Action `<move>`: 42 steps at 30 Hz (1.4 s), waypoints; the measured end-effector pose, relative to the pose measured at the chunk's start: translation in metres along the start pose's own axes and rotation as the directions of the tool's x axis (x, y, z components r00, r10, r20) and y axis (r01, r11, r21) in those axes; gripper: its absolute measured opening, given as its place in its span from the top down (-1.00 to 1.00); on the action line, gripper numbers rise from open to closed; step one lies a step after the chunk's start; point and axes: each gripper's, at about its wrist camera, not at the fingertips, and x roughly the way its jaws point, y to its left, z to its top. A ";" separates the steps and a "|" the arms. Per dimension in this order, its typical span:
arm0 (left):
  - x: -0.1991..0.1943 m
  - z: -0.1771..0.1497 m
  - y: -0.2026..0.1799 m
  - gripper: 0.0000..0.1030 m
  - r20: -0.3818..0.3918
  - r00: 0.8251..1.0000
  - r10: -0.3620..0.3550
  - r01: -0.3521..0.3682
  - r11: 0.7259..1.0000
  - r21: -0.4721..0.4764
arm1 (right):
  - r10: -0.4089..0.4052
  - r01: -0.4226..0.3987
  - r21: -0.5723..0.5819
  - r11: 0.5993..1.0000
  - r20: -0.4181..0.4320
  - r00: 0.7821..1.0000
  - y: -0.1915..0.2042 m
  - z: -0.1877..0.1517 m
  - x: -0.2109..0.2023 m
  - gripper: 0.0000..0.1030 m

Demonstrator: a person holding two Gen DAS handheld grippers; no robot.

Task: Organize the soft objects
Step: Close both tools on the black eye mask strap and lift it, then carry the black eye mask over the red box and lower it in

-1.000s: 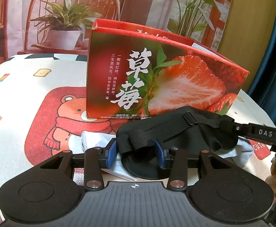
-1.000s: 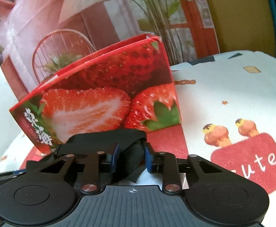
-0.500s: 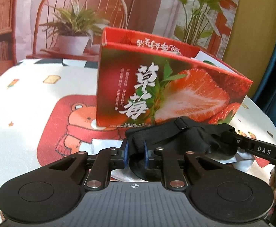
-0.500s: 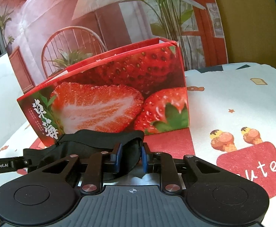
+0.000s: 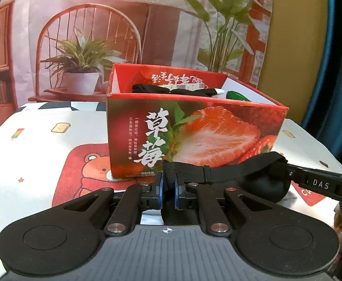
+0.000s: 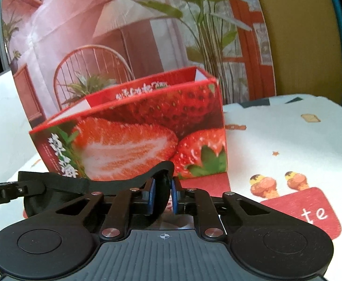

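Eye mask point(image 5: 253, 171), black, now pinched at its strap end by the left gripper point(image 5: 168, 193), whose jaws had stood wide around it, and at its far lobe by the closing right gripper point(image 6: 161, 197), hangs lifted off the counter point(image 5: 42, 135) just before the strawberry box point(image 5: 194, 135), ready for boxing.

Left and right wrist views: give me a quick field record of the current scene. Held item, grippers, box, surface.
held item: black eye mask, stretched between both grippers, in front of the box
left gripper: shut on the mask's strap
right gripper: jaws closing, pads on the mask's padded edge
box: strawberry box, open top, upright on the cloth
box contents: dark fabric item and something green, partly hidden
surface: cartoon tablecloth
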 end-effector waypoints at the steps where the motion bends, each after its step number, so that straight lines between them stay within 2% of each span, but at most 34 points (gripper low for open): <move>1: -0.002 -0.001 -0.001 0.81 0.001 1.000 -0.001 0.001 1.000 0.002 | 0.001 -0.001 -0.002 1.000 0.005 1.000 0.001 0.000 -0.004 0.76; 16: -0.031 -0.011 -0.002 0.81 0.022 1.000 0.000 -0.001 1.000 0.021 | -0.024 0.024 -0.051 0.998 0.000 1.000 0.013 -0.018 -0.028 0.73; 27: -0.040 -0.009 0.001 0.81 0.064 0.998 0.005 -0.006 1.000 0.019 | 0.007 0.002 -0.148 0.989 0.061 0.998 0.031 -0.017 -0.044 0.75; 31: -0.037 -0.009 0.001 0.81 0.057 0.998 0.011 -0.012 1.000 0.012 | 0.023 -0.007 -0.212 0.977 0.073 0.997 0.042 -0.017 -0.047 0.76; 36: -0.033 -0.012 0.001 0.81 0.033 0.999 0.014 -0.014 1.000 0.005 | 0.091 -0.049 -0.387 0.921 0.090 0.992 0.069 -0.024 -0.054 0.79; 39: -0.032 -0.012 0.002 0.81 0.030 0.999 0.014 -0.014 1.000 0.004 | 0.115 -0.072 -0.411 0.909 0.081 0.990 0.078 -0.026 -0.053 0.80; 42: -0.033 -0.011 0.003 0.81 0.032 0.999 0.016 -0.015 1.000 -0.005 | 0.115 -0.075 -0.399 0.914 0.077 0.990 0.078 -0.025 -0.052 0.80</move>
